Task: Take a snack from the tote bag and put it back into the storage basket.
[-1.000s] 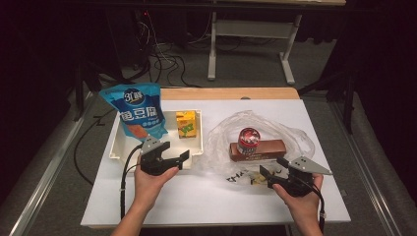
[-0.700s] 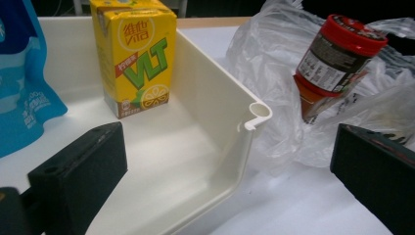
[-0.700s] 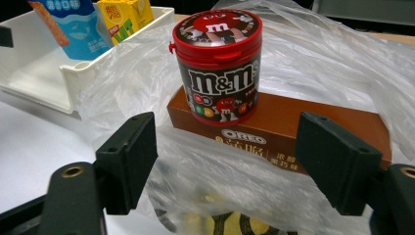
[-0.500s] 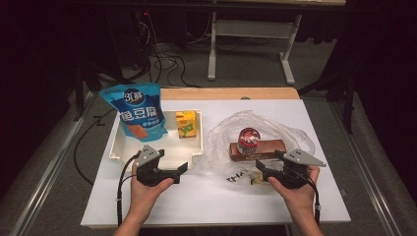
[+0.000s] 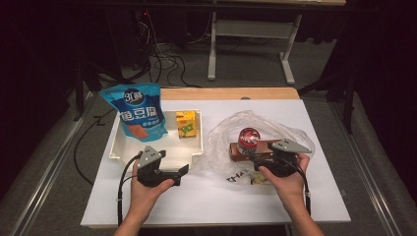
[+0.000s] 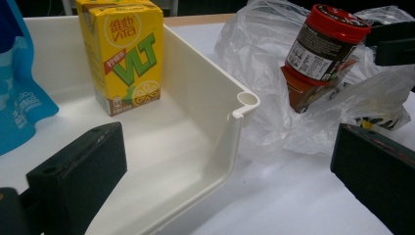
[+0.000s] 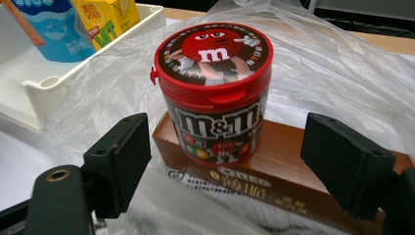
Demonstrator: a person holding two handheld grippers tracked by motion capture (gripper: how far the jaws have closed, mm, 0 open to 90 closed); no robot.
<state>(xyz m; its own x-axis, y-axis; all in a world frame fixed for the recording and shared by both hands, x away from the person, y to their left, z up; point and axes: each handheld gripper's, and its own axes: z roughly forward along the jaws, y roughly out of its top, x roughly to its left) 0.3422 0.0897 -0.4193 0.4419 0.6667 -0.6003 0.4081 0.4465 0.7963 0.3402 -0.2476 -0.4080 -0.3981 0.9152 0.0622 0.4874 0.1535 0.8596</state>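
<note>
A red-lidded M&M's tub (image 5: 248, 139) (image 7: 215, 93) stands on a brown box (image 5: 237, 151) (image 7: 274, 181), both lying on a crumpled clear plastic bag (image 5: 231, 129). My right gripper (image 5: 256, 163) (image 7: 244, 161) is open just in front of the tub, its jaws either side of it and apart from it. A yellow VLT drink carton (image 5: 186, 124) (image 6: 125, 54) and a blue snack bag (image 5: 137, 110) sit in the white tray (image 5: 156, 150) (image 6: 215, 161). My left gripper (image 5: 180, 173) (image 6: 230, 176) is open and holds nothing at the tray's near right corner.
The tub (image 6: 325, 44) and the plastic bag (image 6: 274, 88) appear to the right of the tray in the left gripper view. Bare white tabletop (image 5: 216, 201) lies between the two hands. Beyond the table's far wooden edge (image 5: 228, 93) are cables and a desk frame.
My left gripper has drawn back from the tray's front wall toward the person. My right gripper has moved forward and slightly left, closer to the tub. Both stay open.
</note>
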